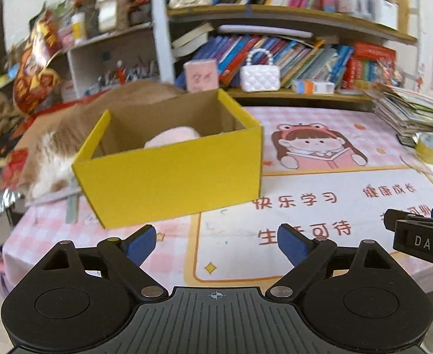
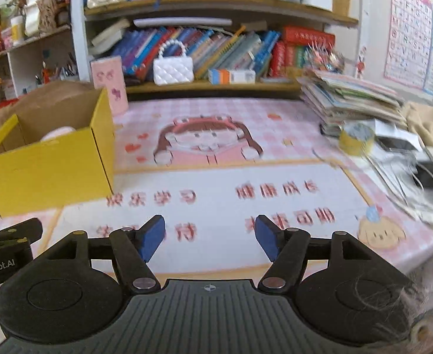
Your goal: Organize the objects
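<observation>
On the desk, seen from the left wrist, a yellow box (image 1: 169,162) stands open-topped on the pink checked mat (image 1: 305,206), just ahead of the left gripper (image 1: 216,243). Its blue pads (image 1: 290,242) stand wide apart with only the mat's printed lettering between them; it holds nothing. Something soft and pink (image 1: 172,137) lies inside the box, low against the near wall (I cannot tell what it is). A brown and white furry thing (image 1: 54,153) lies against the box's left side. Behind the box a pink card (image 1: 201,75) and a white quilted bag (image 1: 260,76) sit on the bookshelf (image 1: 290,94), under rows of leaning books. A stack of booklets (image 1: 414,115) fills the mat's right edge, with a yellow tape roll (image 1: 429,147) beside it. Part of the right gripper (image 1: 417,230) pokes in at the right.

From the right wrist, the box (image 2: 45,171) sits off to the left, the pink lump (image 2: 58,132) showing over its rim. The right gripper (image 2: 210,240) hangs over the mat (image 2: 216,177), jaws partly apart and empty. The bag (image 2: 172,69) and card (image 2: 109,84) stand at the back, the booklets (image 2: 349,100) and tape (image 2: 356,138) at the right, cables (image 2: 423,183) beyond. The left gripper's arm (image 2: 10,236) shows at the left edge.
</observation>
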The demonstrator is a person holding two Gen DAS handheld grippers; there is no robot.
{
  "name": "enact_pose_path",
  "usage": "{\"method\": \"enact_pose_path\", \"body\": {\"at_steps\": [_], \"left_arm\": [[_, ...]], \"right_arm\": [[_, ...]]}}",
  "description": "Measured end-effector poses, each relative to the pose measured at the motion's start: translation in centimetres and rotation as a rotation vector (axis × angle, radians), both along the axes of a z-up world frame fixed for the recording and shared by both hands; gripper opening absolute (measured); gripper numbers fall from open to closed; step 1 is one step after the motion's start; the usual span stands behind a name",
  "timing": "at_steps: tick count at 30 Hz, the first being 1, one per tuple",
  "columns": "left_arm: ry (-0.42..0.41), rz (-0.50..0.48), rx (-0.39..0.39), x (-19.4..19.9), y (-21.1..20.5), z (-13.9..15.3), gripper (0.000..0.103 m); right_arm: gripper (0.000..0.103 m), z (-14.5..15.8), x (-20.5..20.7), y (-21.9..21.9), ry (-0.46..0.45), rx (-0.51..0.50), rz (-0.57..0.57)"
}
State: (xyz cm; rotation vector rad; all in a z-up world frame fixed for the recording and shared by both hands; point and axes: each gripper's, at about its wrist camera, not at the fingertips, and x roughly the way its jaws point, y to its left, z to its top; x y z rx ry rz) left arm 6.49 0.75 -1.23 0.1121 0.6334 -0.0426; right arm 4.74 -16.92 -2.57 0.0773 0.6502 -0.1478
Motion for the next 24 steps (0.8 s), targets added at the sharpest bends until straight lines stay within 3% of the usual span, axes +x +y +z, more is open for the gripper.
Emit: {"method": "enact_pose_path", "body": {"at_steps": [7, 24], "left_arm": [[0.006, -0.028, 0.010, -0.1, -1.3, -0.2, 0.092], [0.046, 0.017, -0.024, -0.6, -1.9, -0.6, 0.096]], "right_arm": [[0.071, 0.1, -0.5, -0.5, -0.019, -0.021, -0.014], [0.088, -0.1, -0.9, -1.1, -0.001, -0.027, -0.012]]}}
